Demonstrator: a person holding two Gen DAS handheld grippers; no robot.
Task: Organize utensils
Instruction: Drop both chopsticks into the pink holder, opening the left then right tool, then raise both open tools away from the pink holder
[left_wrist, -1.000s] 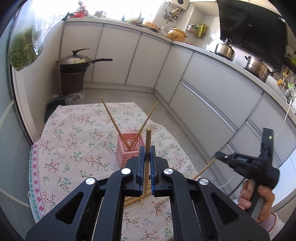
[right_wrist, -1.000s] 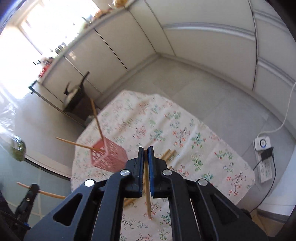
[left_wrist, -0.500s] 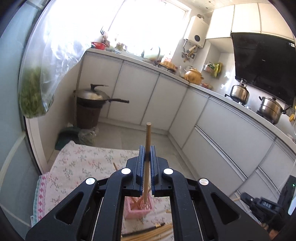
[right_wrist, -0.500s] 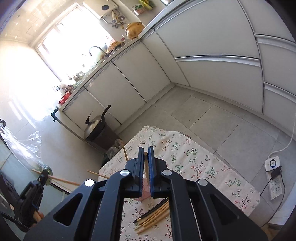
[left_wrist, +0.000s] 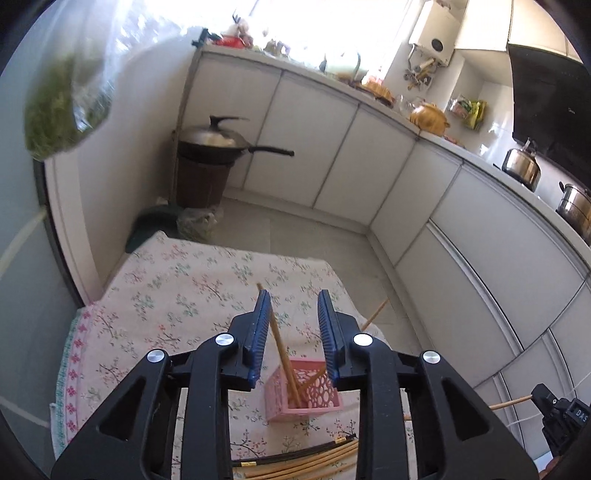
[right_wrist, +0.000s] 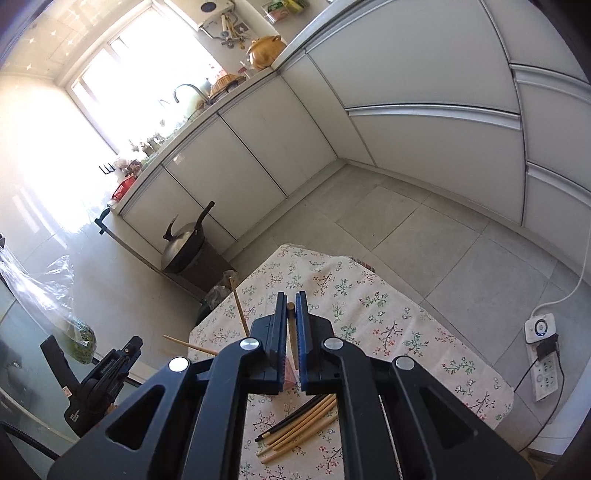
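L gripper (left_wrist: 293, 328): jaws are opening, spread apart above the pink basket (left_wrist: 304, 391). A chopstick (left_wrist: 280, 343) is seen between the pads, leaning by the L pad at approx. 11 o'clock, lower end inside the basket; no clamping is evident, so it is judged released.

R gripper (right_wrist: 291, 332): jaws clenched on a second chopstick (right_wrist: 291, 314), tip protruding at 12 o'clock.

Loose bundle (right_wrist: 299, 421) lies on the floral cloth (right_wrist: 369, 314), at 6 o'clock of the basket.

Risks (judged):
- Basket is light and openwork; tipping may be caused by leaning sticks if the L pad brushes one on withdrawal.
- R stick is gripped near its end; a miss at the basket mouth may result from swing.
- Gripper collision is possible over the basket if both are brought in together.
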